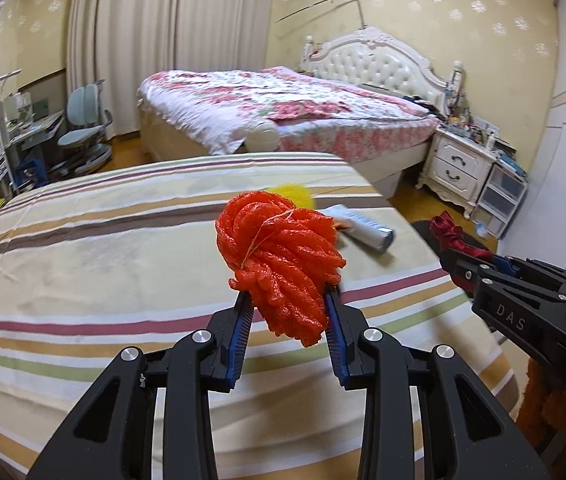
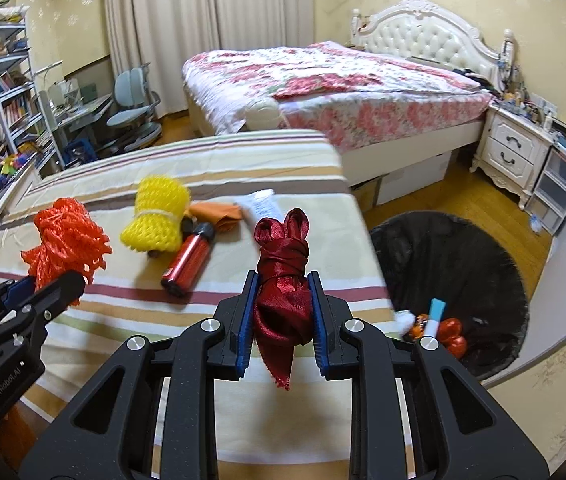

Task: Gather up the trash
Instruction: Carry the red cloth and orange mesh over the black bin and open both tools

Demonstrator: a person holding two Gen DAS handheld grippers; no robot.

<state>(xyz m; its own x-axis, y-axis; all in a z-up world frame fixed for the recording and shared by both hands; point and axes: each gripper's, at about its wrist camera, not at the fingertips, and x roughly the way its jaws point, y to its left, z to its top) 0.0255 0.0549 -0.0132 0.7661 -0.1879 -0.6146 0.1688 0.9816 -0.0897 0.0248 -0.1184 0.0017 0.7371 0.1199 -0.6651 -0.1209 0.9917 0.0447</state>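
The left gripper is closed on a bundle of orange foam netting, its blue pads pressing the lower part of the bundle from both sides while the bulk of it, tied with a thin string, bulges up beyond the fingertips, raised above the striped cloth. The right gripper is clamped nearly shut on a knotted dark red ribbon; the knot and loops stand up past the fingertips and a frayed tail hangs down between the fingers toward the camera. In the right wrist view the left gripper sits off to the left side with the orange netting at its tip, and in the left wrist view the right gripper comes in from the right edge with the red ribbon at its tip, so the two tools are side by side over the near part of the striped surface. Beyond and between the two grippers, lying on the cloth, are a yellow foam net bundle, a red cylinder with a black cap, an orange scrap and a white tube. To the right of the right gripper and lower down, off the edge of the striped surface, stands a bin lined with a black bag, already holding a few bits of trash.
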